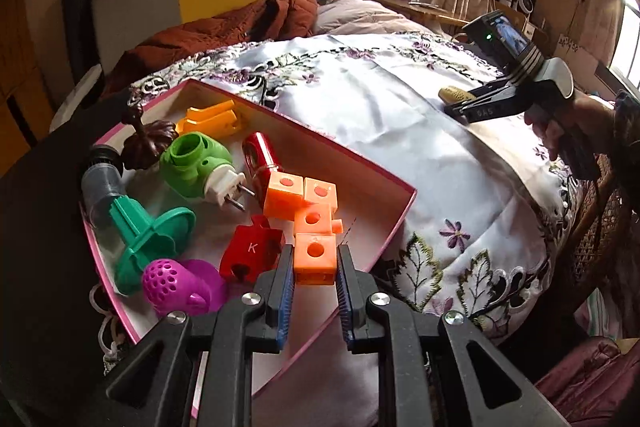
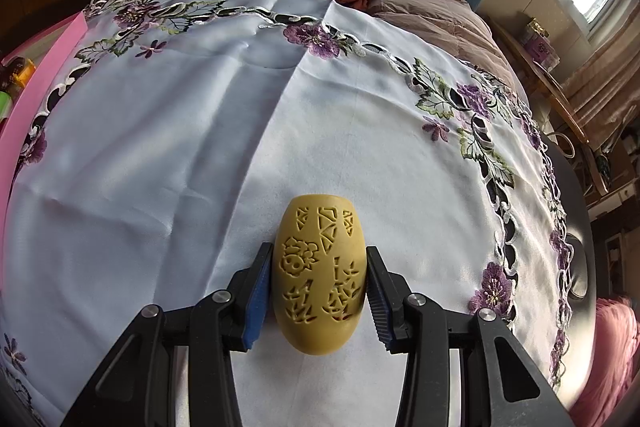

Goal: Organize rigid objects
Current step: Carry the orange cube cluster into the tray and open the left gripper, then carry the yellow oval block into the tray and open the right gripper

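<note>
Orange block chain (image 1: 314,223): hard plastic cubes w/ round holes, snapped together, lying in the pink box (image 1: 394,223) among other toys; its near end cube sits between the left gripper (image 1: 316,269) fingers, which pinch its two flat sides. Looks light & stiff, but smooth faces may slip and the joints btwn cubes could flex or pop apart if lifted by one end, so a hold nearer the chain's middle, square on flat faces, seems safer. Carved yellow egg (image 2: 320,277): rigid, prob hollow w/ cut-out patterns, resting on the embroidered cloth (image 2: 160,147) well apart from the box; the right gripper (image 2: 318,291) fingers clamp its widest part from both sides. Rounded shell could squirt out of a pinch; thin pierced walls look breakable, so gentle pressure at the belly suits it
</note>
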Tool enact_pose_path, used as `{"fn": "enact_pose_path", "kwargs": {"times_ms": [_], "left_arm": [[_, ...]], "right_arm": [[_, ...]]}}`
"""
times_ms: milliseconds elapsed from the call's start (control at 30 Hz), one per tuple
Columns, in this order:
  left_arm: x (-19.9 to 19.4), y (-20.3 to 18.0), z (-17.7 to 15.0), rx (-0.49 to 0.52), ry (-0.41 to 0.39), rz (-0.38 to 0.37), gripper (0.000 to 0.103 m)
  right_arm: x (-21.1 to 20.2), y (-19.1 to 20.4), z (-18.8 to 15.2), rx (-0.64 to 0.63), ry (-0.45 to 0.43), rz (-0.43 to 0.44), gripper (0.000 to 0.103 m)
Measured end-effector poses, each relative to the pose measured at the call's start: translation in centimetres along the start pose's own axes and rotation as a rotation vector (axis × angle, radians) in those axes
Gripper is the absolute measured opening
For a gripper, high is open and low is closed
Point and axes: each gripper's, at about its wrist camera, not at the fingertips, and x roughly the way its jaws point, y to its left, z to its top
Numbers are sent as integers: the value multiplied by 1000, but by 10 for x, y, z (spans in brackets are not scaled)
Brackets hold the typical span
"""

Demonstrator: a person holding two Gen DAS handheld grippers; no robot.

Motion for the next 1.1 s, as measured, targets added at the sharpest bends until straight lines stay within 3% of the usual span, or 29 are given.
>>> {"fn": "enact_pose_path", "kwargs": {"times_ms": [167,433,1100], "left_arm": [[9,17,-4,-67,40,11,23],[3,33,-16,-196,26,-8,27],[-56,52,-17,-342,-125,200,32]], "right_arm": [[1,-1,1,5,2,3,44],[1,-1,1,7,2,3,44],[-5,15,-2,-98,-28,-82,44]]}}
